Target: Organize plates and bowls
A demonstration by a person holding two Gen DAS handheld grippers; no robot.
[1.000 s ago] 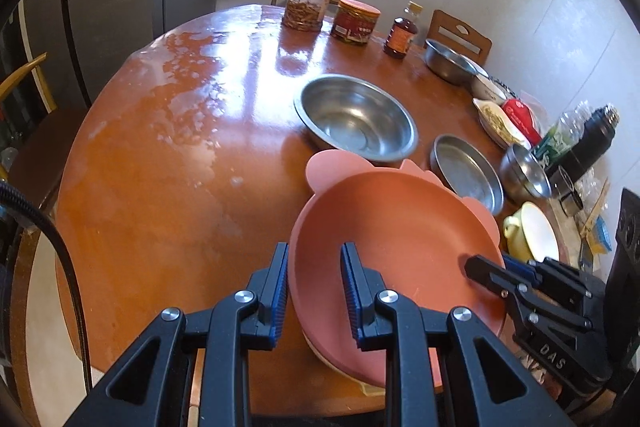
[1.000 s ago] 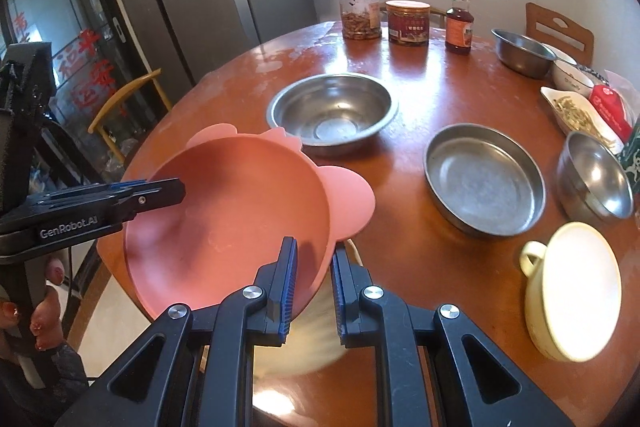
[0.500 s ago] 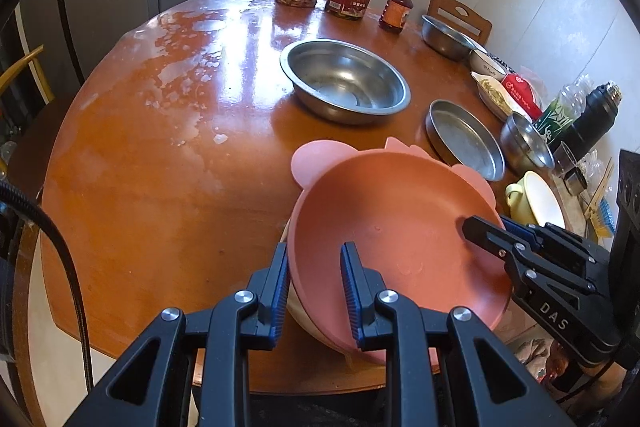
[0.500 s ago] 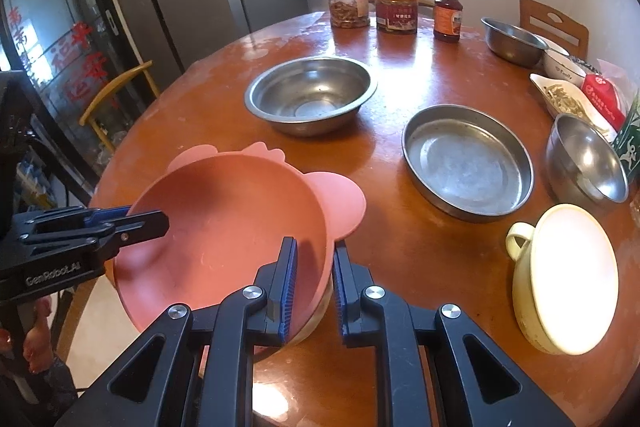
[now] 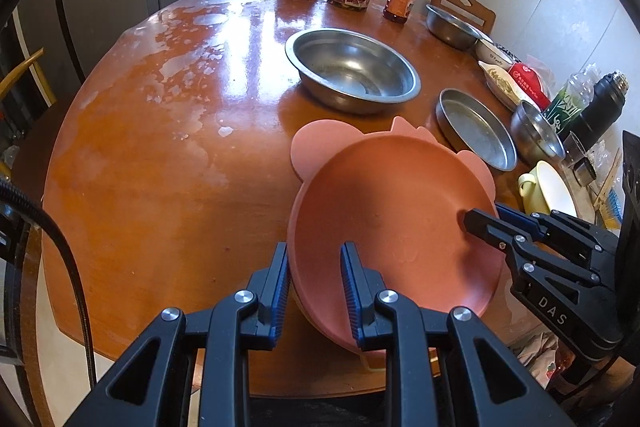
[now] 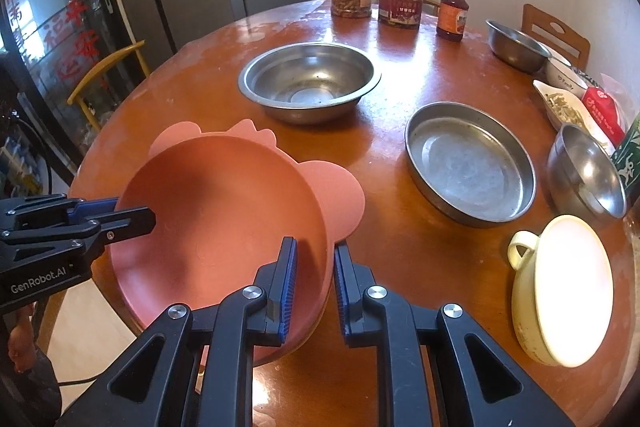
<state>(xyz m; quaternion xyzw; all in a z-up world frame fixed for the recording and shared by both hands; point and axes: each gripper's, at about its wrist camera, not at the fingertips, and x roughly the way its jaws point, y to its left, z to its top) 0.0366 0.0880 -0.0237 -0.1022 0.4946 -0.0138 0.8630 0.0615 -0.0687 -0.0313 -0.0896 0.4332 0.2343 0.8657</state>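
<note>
Left wrist view shows the left gripper point(image 5: 314, 277) with its fingers closed on the near rim of a pink plastic plate with rounded ears point(image 5: 394, 213), held tilted over the near edge of the round reddish-brown wooden worktop point(image 5: 160, 147). Across the plate, the right gripper point(image 5: 480, 221) clamps the opposite rim; white lettering on its body reads "DAS". A paler dish under the plate is mostly hidden, and what it is cannot be made out.

From the right wrist view, the right gripper point(image 6: 314, 271) pinches the plate point(image 6: 220, 211) at its right rim, and the left gripper point(image 6: 132, 217) bears the print "GenRobot.AI". Beyond sit a large stainless steel bowl point(image 6: 308, 81), a shallow round steel pan point(image 6: 468, 161), a small steel bowl point(image 6: 584, 175) and a cream lidded cup with a handle point(image 6: 560, 291). Red characters on the glass door point(image 6: 52, 39) at left are too blurred to read; jar labels likewise.
</note>
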